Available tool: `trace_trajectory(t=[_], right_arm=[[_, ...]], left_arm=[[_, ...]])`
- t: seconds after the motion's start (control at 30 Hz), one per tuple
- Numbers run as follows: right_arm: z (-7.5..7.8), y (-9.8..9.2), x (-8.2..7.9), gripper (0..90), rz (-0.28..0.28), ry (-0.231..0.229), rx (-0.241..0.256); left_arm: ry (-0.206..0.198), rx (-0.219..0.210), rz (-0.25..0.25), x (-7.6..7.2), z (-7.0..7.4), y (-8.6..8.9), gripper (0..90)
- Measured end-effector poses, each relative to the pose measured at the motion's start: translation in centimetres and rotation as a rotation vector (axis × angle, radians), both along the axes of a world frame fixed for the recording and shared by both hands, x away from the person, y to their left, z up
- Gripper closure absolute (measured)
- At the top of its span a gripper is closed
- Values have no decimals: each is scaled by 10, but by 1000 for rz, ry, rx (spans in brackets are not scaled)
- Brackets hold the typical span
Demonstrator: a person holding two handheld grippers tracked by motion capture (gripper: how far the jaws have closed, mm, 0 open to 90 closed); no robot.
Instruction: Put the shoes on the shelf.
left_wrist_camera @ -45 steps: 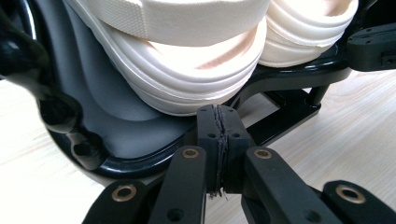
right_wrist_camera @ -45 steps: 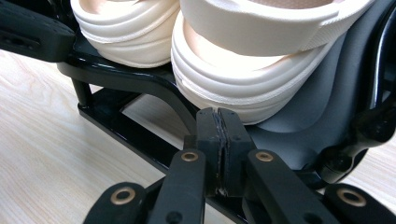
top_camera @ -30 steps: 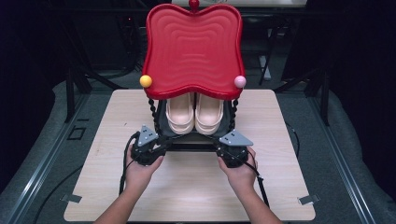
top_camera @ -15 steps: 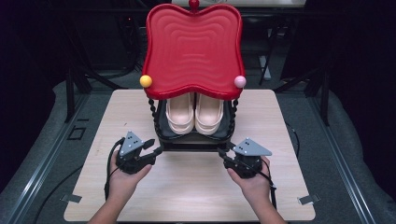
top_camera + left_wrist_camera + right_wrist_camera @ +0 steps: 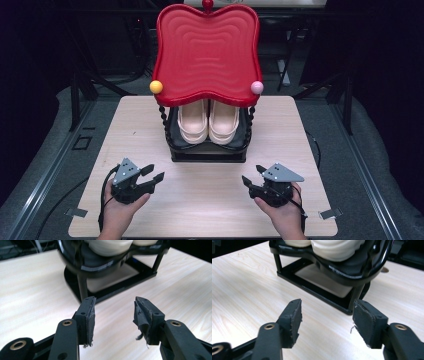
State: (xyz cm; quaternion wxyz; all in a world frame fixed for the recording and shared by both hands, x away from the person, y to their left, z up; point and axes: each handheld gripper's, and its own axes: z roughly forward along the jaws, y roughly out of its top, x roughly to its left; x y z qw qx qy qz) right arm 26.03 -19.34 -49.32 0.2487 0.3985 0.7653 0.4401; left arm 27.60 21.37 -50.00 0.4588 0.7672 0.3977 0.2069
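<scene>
Left tongs [image 5: 153,173] apart, right tongs [image 5: 254,174] apart, near shoe rack [image 5: 207,150]

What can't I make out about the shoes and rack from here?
- Cream shoes: heels hidden under the red tray, high view.
- Shoes: cut off by the top edge, both gripper views.
- Black rack: rear hidden behind shoes and tray, high view.

1. No text, label, brand, number or sign can be read anywhere around the two-tier black metal stand [image 5: 207,150].
2. Pale strips on the stand's black lower tray rim [image 5: 96,266] may be stickers, too blurred to read.
</scene>
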Motion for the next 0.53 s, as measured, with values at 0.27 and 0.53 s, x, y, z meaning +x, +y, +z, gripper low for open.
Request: trace_trajectory(t=[0.27,0.53], right_arm=[[-22,-1,-2,366,0,17,-24],[-39,-2,0,302,-6,16,-89]], left_arm=[[33,-2,25,-4,-21,7,493],[54,29,1,-7,-38,3,470]])
